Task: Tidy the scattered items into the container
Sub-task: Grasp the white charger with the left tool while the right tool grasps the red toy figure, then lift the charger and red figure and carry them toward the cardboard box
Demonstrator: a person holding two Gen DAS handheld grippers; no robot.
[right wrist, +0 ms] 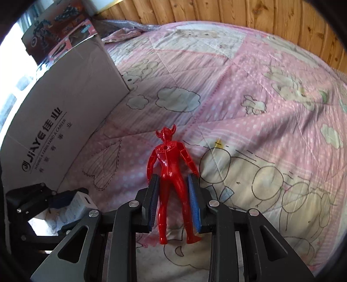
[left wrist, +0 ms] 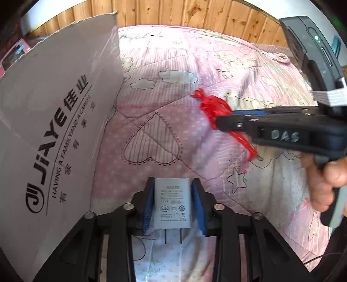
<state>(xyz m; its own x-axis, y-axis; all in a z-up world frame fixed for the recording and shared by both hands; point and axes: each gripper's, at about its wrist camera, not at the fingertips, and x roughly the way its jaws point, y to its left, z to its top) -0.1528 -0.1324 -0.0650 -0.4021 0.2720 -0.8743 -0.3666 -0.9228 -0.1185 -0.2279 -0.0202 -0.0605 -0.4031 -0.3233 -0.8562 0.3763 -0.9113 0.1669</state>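
My left gripper (left wrist: 173,182) is shut on a white plug-in charger (left wrist: 172,204), prongs pointing back toward the camera, held just above the pink quilt. A tall cardboard box (left wrist: 54,108) printed "JIAYE" stands immediately to its left. My right gripper (right wrist: 173,177) is shut on a red plastic horned figure (right wrist: 169,156), its pads pressing the legs and hips. In the left wrist view the right gripper (left wrist: 223,118) comes in from the right with the red figure (left wrist: 213,106) above the quilt. In the right wrist view the left gripper (right wrist: 71,199) and charger (right wrist: 83,200) sit low beside the box (right wrist: 65,108).
A pink patchwork quilt (right wrist: 238,97) covers the bed under both grippers. Wooden wall panelling (right wrist: 216,13) runs along the far side. Printed toy cartons (right wrist: 58,28) stand behind the cardboard box. A person's hand (left wrist: 325,180) grips the right tool's handle.
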